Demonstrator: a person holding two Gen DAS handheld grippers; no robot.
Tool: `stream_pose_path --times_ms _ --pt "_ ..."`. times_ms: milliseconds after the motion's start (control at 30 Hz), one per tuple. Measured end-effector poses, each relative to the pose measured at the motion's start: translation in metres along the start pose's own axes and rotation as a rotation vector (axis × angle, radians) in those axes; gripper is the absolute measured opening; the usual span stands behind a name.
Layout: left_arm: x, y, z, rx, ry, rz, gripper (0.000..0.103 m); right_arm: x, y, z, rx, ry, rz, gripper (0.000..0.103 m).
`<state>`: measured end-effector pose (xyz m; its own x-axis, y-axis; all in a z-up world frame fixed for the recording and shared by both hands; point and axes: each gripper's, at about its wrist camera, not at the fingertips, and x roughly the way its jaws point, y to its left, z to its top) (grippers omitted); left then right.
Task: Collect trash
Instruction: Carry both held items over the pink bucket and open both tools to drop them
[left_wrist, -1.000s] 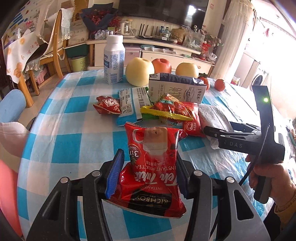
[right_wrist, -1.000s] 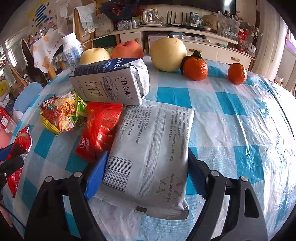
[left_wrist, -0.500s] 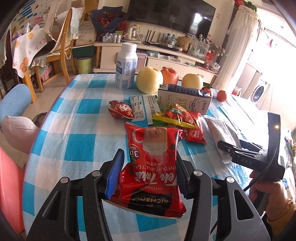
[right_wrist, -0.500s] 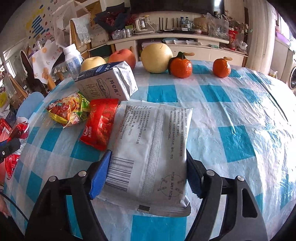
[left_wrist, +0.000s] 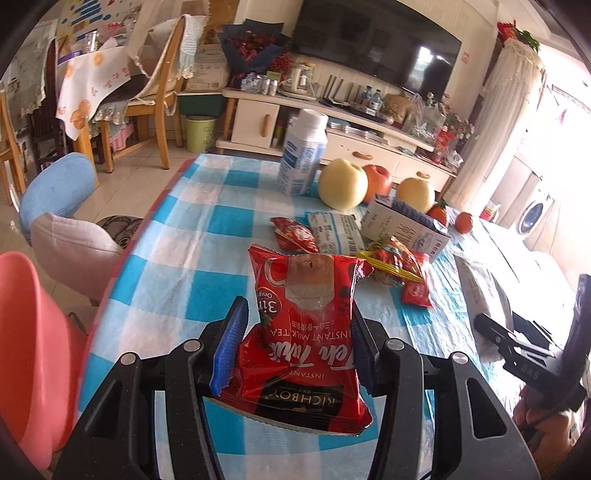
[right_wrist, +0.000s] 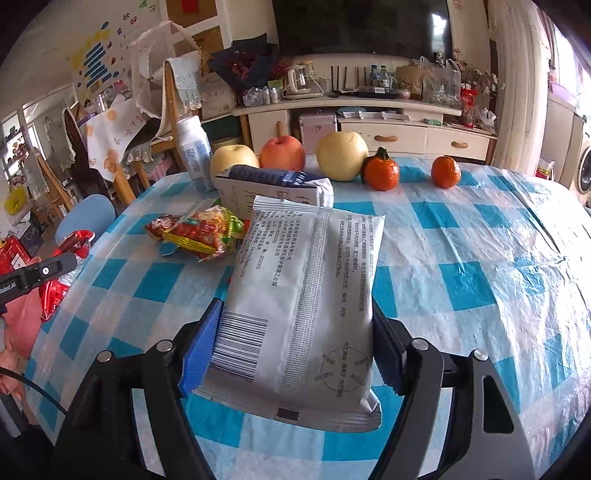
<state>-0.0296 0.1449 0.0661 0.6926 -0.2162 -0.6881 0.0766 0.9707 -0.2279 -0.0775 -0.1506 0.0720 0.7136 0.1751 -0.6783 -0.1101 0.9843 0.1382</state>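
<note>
L gripper (left_wrist: 295, 328): red instant milk tea sachet (left_wrist: 301, 332) is pinched between the blue pads, pads pressed on both side edges, pkt lifted clear of the checked tablecloth (left_wrist: 177, 258). R gripper (right_wrist: 295, 343): white printed pouch (right_wrist: 303, 302) is clamped btwn its pads, barcode end nearest the cam; jaws have just been closing a bit on it, pouch between them. Pouch is raised above the cloth.

Remaining trash on table, seen from L wrist: small red wrapper (left_wrist: 293, 232), blue/white flat pkt (left_wrist: 334, 232) just beside it, milk carton (left_wrist: 406, 225) lying on its side, yellow/red snack bag (left_wrist: 393, 258) in front of the carton, red sachet (left_wrist: 417, 291) touching that bag. Pink bin (left_wrist: 26, 350) is seen at the table's left edge. Fruit row + white bottle (left_wrist: 303, 155) at the far edge, well apart from both grippers.
</note>
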Motion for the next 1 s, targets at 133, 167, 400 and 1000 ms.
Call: stream_pose_path --times_ms 133,167,400,1000 --pt "-0.009 0.016 0.004 -0.038 -0.02 0.034 0.053 -0.01 0.03 0.004 -0.047 -0.011 0.043 0.074" --pt "-0.012 0.022 0.005 -0.048 -0.026 0.05 0.053 -0.012 0.04 0.006 -0.061 -0.014 0.06 0.074" --pt "-0.033 0.074 0.011 -0.18 -0.051 0.166 0.053 -0.021 0.121 0.012 -0.188 -0.003 0.177 0.074" --pt "-0.115 0.231 -0.005 -0.467 -0.136 0.555 0.053 0.004 0.348 0.015 -0.593 0.04 0.393 0.074"
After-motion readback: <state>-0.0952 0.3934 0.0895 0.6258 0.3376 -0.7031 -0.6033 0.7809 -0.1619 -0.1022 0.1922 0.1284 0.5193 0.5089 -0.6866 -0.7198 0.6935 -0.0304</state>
